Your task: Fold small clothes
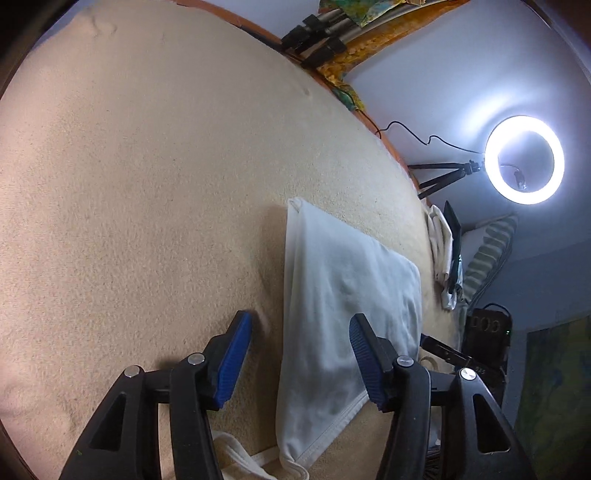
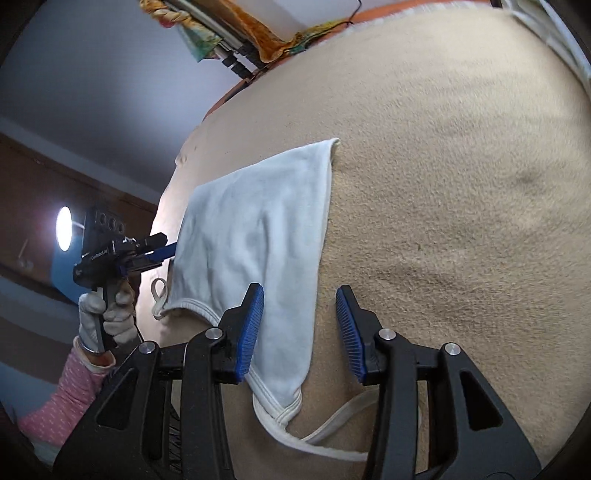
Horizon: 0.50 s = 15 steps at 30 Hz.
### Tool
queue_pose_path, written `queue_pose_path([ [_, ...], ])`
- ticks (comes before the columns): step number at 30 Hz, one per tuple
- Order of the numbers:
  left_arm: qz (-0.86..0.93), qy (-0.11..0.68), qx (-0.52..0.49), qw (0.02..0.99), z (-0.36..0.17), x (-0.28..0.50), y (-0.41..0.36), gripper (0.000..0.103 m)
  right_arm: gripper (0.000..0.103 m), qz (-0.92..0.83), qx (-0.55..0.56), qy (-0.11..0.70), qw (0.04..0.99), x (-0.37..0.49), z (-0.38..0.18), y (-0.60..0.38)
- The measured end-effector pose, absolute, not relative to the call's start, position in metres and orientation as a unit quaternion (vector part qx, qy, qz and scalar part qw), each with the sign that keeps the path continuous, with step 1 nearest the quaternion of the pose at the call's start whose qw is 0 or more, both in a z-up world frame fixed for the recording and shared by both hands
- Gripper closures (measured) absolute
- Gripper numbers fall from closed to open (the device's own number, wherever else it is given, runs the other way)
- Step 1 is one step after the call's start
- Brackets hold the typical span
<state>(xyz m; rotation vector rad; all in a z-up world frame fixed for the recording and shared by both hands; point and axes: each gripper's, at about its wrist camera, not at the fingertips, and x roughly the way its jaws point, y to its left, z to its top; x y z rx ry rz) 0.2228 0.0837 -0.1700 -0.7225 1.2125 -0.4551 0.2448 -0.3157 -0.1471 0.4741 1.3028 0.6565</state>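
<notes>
A small white garment [image 1: 343, 295] lies folded lengthwise on a beige blanket [image 1: 147, 184], its ribbed hem and straps toward me. My left gripper [image 1: 301, 332] is open and empty, its fingers straddling the garment's left edge just above it. In the right wrist view the same garment [image 2: 258, 236] lies flat, with its straps [image 2: 332, 417] trailing at the near end. My right gripper [image 2: 299, 310] is open and empty over the garment's right edge. The other gripper [image 2: 162, 251] shows at the garment's left side, held by a gloved hand.
A lit ring light [image 1: 524, 158] on a tripod stands beyond the bed's right edge. More white clothes [image 1: 441, 251] lie at that edge, next to a dark device [image 1: 487, 325]. Patterned cloth and tripod legs [image 1: 325, 33] lie at the far edge.
</notes>
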Motion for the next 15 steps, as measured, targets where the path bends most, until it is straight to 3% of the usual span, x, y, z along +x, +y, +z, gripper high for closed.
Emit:
queue_pose_path([
  [4,-0.217,0.547,-0.348,0.730,-0.173,0.228,0.081,0.049,0.060,0.302,0.252,0.580,0.713,0.246,-0.151,-0.325],
  [12,-0.222,0.547,-0.338,0.734,-0.174,0.236,0.066,0.065,0.064,0.313,0.297,0.565,0.703,0.259,-0.162,-0.306],
  [13,-0.221,0.547,-0.334,0.735,-0.174,0.236,0.064,0.075,0.070,0.312,0.291,0.564,0.707,0.259,-0.160,-0.305],
  [15,-0.215,0.550,-0.326,0.739,-0.177,0.236,0.060,0.081,0.082,0.309,0.282,0.568,0.708,0.261,-0.159,-0.299],
])
